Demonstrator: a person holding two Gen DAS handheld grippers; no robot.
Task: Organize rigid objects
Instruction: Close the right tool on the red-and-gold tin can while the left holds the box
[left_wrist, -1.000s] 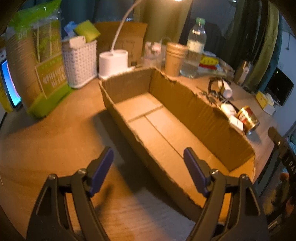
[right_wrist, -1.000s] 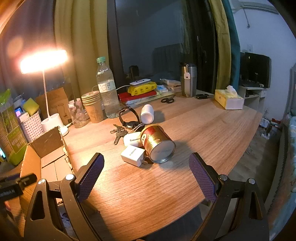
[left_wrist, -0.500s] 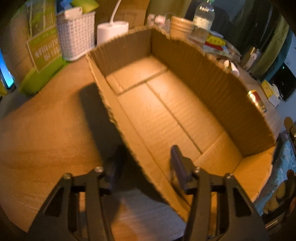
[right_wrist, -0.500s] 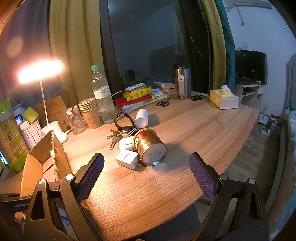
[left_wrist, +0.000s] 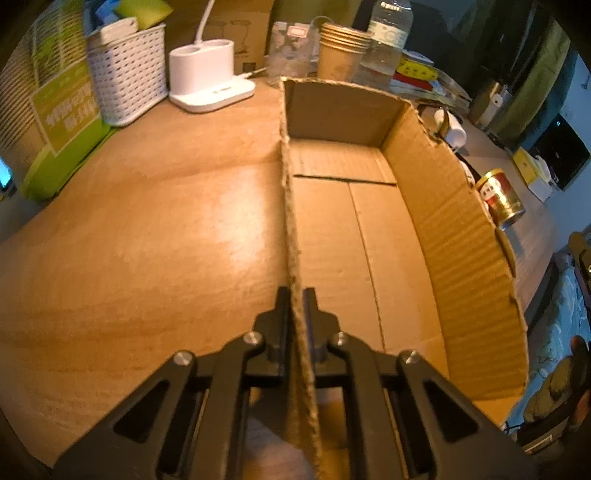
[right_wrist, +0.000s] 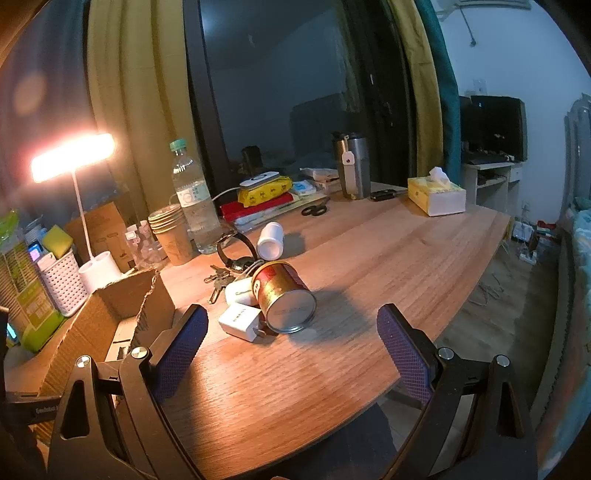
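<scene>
We are pinching the near side wall of the cardboard box (left_wrist: 295, 236) with the left gripper (left_wrist: 296, 295), jaws squeezed tight on the thin torn edge, one finger inside, one outside. The box is sitting empty on the wooden desk (left_wrist: 147, 240), w/ the red-gold can (left_wrist: 500, 197) lying just past its far wall at about 2 o'clock. The right gripper (right_wrist: 291, 332) is hanging wide open w/ nothing in it, pointing at the can (right_wrist: 284, 295), the white charger (right_wrist: 240, 321), the keys (right_wrist: 218, 280) and the white bottle (right_wrist: 271, 240), all bunched near 12 o'clock. If we are pulling hard, the soft wall may be bending or ripping, or the box may be bumping the can & making it roll toward the desk edge.
</scene>
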